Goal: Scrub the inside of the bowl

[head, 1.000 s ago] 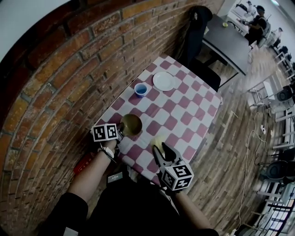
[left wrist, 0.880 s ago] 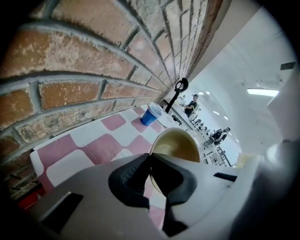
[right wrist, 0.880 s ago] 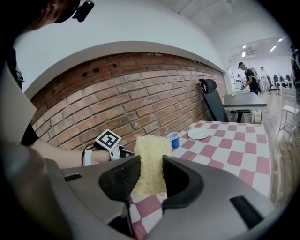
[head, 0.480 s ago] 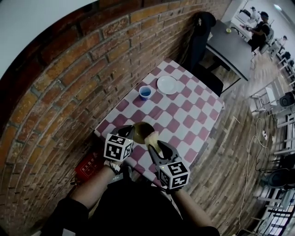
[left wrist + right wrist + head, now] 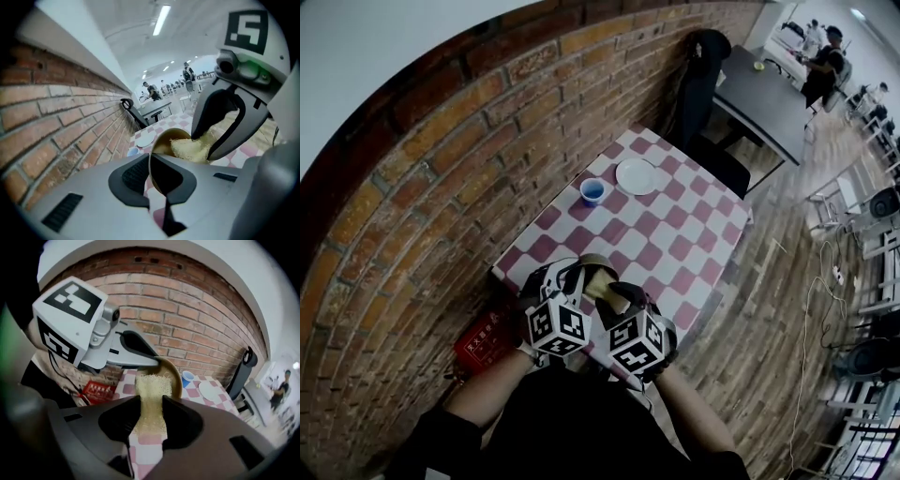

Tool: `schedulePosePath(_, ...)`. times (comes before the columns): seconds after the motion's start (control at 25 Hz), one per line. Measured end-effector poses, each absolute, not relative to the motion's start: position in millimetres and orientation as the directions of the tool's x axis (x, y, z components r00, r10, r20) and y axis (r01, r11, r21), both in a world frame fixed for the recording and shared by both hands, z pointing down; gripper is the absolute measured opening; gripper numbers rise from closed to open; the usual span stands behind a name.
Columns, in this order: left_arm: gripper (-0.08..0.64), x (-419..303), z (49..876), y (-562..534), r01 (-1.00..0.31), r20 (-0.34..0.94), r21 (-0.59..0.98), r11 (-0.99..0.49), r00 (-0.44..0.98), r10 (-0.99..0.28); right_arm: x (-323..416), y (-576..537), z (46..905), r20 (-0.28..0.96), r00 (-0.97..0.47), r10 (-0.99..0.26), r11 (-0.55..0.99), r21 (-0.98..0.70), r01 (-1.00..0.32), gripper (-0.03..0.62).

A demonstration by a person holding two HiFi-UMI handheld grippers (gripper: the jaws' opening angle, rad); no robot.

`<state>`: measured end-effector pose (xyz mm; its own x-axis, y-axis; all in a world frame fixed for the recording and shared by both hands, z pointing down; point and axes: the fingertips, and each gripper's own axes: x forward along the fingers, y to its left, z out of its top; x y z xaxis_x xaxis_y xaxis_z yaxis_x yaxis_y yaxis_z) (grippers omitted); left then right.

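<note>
Brickwork forms the brick wall (image 5: 441,187) along the left of a small table (image 5: 717,220), which is covered with a red-and-white checked cloth (image 5: 675,244). A blue cup (image 5: 593,191) and an empty white plate (image 5: 637,175) sit near each other toward the table's far end, well apart from the work at the near edge. On the floor by the wall, beside the near corner of the table, lies a red box (image 5: 483,342). A long dark table (image 5: 759,89) stands farther off, with people at the back of the room. Both marker cubes sit side by side over the near edge of the table. The left gripper (image 5: 151,173) has its jaws pinched tight on the rim of a brownish-gold bowl (image 5: 169,139), one jaw inside the rim and one outside. It holds the bowl tipped on edge, with the opening turned toward the other tool. The right gripper (image 5: 151,420) has its jaws clamped on the sides of a yellow scrubbing pad (image 5: 151,397). The pad sticks out ahead of the jaws, and its far end lies inside the bowl against the inner wall.
</note>
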<state>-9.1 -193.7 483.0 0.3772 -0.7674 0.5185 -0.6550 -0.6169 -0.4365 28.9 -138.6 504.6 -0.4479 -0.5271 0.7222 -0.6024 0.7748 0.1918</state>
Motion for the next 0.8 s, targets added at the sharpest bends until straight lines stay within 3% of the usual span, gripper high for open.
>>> schedulePosePath(0.12, 0.028, -1.1, 475.9, -187.8, -0.573, 0.484, -0.560, -0.599, 0.360, -0.797, 27.5, -136.7, 508.2, 0.752, -0.333, -0.570, 0.794, 0.400, -0.458, 0.155)
schedulePosePath(0.2, 0.028, -0.6, 473.1, -184.8, -0.557, 0.473, -0.584, -0.591, 0.358, -0.805, 24.8, -131.1, 515.2, 0.769, -0.292, -0.569, 0.805, 0.450, -0.387, 0.155)
schedulePosePath(0.4, 0.028, -7.5, 469.7, -181.5, -0.588, 0.473, -0.559, -0.584, 0.352, -0.808, 23.7, -123.8, 523.6, 0.775, -0.320, -0.545, 0.793, 0.354, -0.495, 0.155)
schedulePosePath(0.64, 0.028, -14.4, 470.2, -172.7, -0.720, 0.454, -0.398, -0.568, 0.383, -0.804, 22.8, -126.9, 508.8, 0.675, -0.492, -0.550, 0.663, -0.005, -0.749, 0.155)
schedulePosePath(0.8, 0.029, -16.2, 467.5, -167.0, -0.783, 0.429, -0.274, -0.558, 0.419, -0.800, 29.4, -132.9, 493.5, 0.539, -0.595, -0.596, 0.490, -0.343, -0.802, 0.155)
